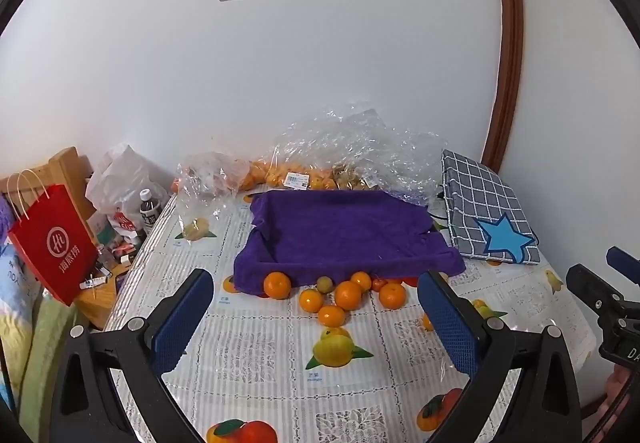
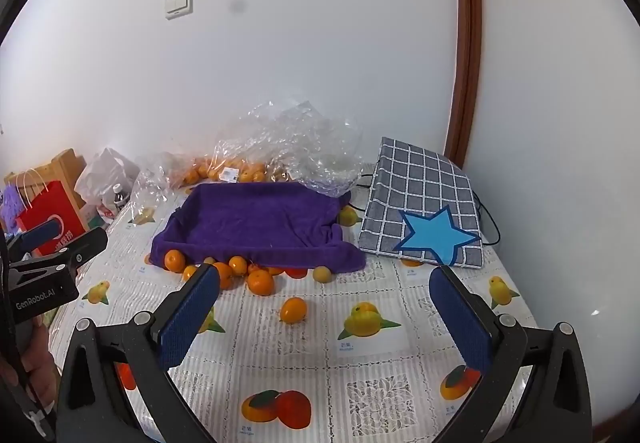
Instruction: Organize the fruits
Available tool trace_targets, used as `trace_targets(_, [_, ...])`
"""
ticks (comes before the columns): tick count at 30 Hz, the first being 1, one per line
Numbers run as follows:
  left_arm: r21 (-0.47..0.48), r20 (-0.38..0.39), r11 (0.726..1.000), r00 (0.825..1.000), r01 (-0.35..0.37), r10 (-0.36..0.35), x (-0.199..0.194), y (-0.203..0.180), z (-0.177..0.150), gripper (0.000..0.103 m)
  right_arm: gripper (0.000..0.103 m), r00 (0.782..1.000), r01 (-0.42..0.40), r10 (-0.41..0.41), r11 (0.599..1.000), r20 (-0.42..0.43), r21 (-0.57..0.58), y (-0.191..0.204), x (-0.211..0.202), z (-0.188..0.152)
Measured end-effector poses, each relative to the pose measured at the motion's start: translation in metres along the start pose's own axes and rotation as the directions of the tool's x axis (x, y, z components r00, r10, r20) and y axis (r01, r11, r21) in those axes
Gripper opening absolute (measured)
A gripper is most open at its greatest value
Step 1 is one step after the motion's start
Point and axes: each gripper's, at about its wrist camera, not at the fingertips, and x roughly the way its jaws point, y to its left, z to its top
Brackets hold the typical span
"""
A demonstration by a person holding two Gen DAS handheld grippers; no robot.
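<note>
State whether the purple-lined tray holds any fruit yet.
Empty: the purple-lined tray shows only cloth, and the oranges lie outside on the table.

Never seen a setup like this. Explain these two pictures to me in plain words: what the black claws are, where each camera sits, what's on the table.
The black claws with blue pads are hand-held grippers, one per hand; no robot arm. Each picture comes from a fisheye camera on one gripper, looking along its fingers. The left gripper and right gripper are both open and hold nothing. On the fruit-print tablecloth sits a purple towel-lined tray, with loose oranges in front. Behind it lie clear plastic bags of fruit; a checked bag with a blue star lies to the right.
</note>
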Motion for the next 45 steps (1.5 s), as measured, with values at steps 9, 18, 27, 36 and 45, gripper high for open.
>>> trace_targets(9, [-0.014, 0.004, 1.0, 1.0, 0.003, -0.003, 0.0, 0.002, -0.008, 0.103, 0.103, 1.0, -0.005, 0.005, 1.0, 0.001, -0.021, 0.004, 0.001, -0.001])
trace_targets(18, [-0.015, -0.004, 1.0, 1.0, 0.004, -0.004, 0.001, 0.002, -0.01, 0.103, 0.103, 1.0, -0.012, 0.012, 1.0, 0.007, -0.019, 0.006, 0.001, -0.003])
trace_targets(27, [-0.022, 0.001, 1.0, 1.0, 0.012, -0.012, -0.001, 0.003, -0.012, 0.103, 0.103, 1.0, -0.012, 0.012, 1.0, 0.014, -0.012, 0.006, -0.001, -0.004])
trace_targets(36, [-0.007, 0.004, 1.0, 1.0, 0.005, -0.005, -0.002, 0.001, -0.01, 0.103, 0.103, 1.0, -0.013, 0.013, 1.0, 0.015, -0.009, 0.006, -0.002, -0.006])
trace_targets(45, [-0.009, -0.004, 1.0, 1.0, 0.009, -0.009, 0.0, 0.001, -0.011, 0.103, 0.103, 1.0, -0.013, 0.013, 1.0, 0.014, -0.01, 0.007, -0.002, -0.006])
